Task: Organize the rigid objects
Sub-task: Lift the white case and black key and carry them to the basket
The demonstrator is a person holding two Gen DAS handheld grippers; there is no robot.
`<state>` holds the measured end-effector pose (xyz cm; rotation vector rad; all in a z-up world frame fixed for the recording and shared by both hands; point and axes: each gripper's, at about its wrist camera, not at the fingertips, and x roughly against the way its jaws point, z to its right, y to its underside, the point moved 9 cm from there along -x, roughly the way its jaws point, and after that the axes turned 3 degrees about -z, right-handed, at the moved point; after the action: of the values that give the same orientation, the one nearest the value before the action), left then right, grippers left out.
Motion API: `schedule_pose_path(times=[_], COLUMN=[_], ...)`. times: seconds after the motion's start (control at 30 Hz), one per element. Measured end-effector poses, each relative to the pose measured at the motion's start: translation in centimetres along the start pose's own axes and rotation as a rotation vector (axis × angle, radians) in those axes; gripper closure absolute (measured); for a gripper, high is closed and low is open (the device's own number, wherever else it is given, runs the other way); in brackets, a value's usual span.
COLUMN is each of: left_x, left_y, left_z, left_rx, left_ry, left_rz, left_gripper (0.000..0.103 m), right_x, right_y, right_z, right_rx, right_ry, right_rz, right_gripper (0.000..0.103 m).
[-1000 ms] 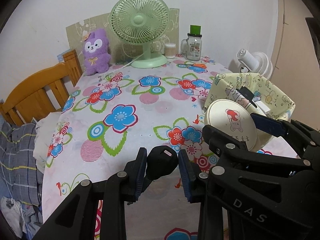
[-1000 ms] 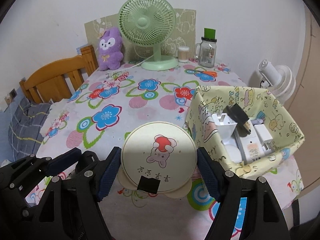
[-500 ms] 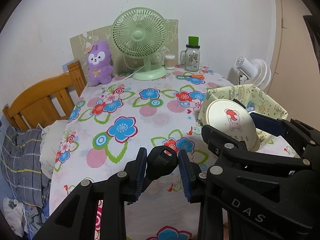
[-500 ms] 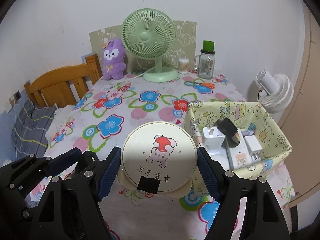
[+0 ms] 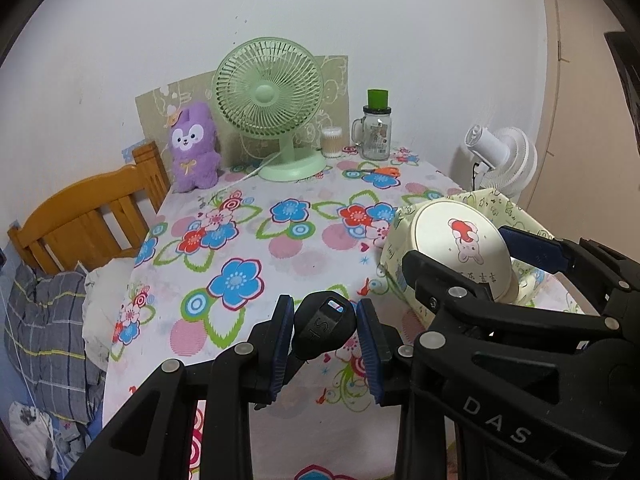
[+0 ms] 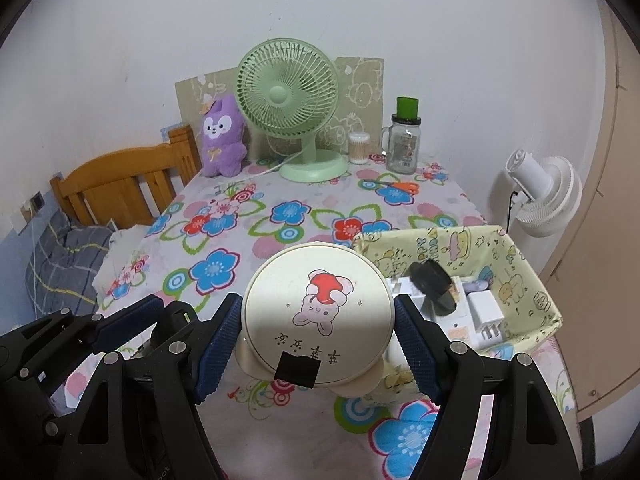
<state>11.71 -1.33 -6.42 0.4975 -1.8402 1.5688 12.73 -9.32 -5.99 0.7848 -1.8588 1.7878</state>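
Round cream tin with a red-and-white bunny on its lid (image 6: 318,312) sits right between your right jaws. Your right gripper (image 6: 318,336) has its blue pads pressed on both sides of the tin, about half way open, so the tin is held tight and up off the flowery worktop (image 6: 256,236).

Your left gripper (image 5: 325,344) is closed as far as it goes on a small black rounded plastic thing (image 5: 325,326). It looks like a little knob or handle, and you cannot tell more than that. It fills the gap between the jaws, with a thin black stem going down and back.

Now look where the things should go. I think that is the pale yellow cloth basket with cartoon pictures (image 6: 516,272). It lies ahead of your right jaws and off to their right side, very near the tin. Inside it you can see white plugs and boxes and a black round thing.

Your right hand is the nearer one, so the tin likely goes first. The tin is round and flat, with its lid tipped toward you. The basket rim is just beside the tin, so the tin should go up and over the rim, not into it.

From your left jaws, the basket is far off to the right, behind your right gripper.
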Motion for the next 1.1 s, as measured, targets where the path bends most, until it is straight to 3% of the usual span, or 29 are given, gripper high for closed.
schedule_pose_path(times=[1.1], left_x=[-2.7], left_y=[-4.5], left_z=[8.2], left_rx=[-0.105], left_ry=[0.070], left_rz=[0.007], left_gripper=[0.071], right_x=[-0.5], right_y=[-2.1], right_z=[9.5], right_rx=[-0.089], right_ry=[0.074], right_rz=[0.010], right_gripper=[0.026])
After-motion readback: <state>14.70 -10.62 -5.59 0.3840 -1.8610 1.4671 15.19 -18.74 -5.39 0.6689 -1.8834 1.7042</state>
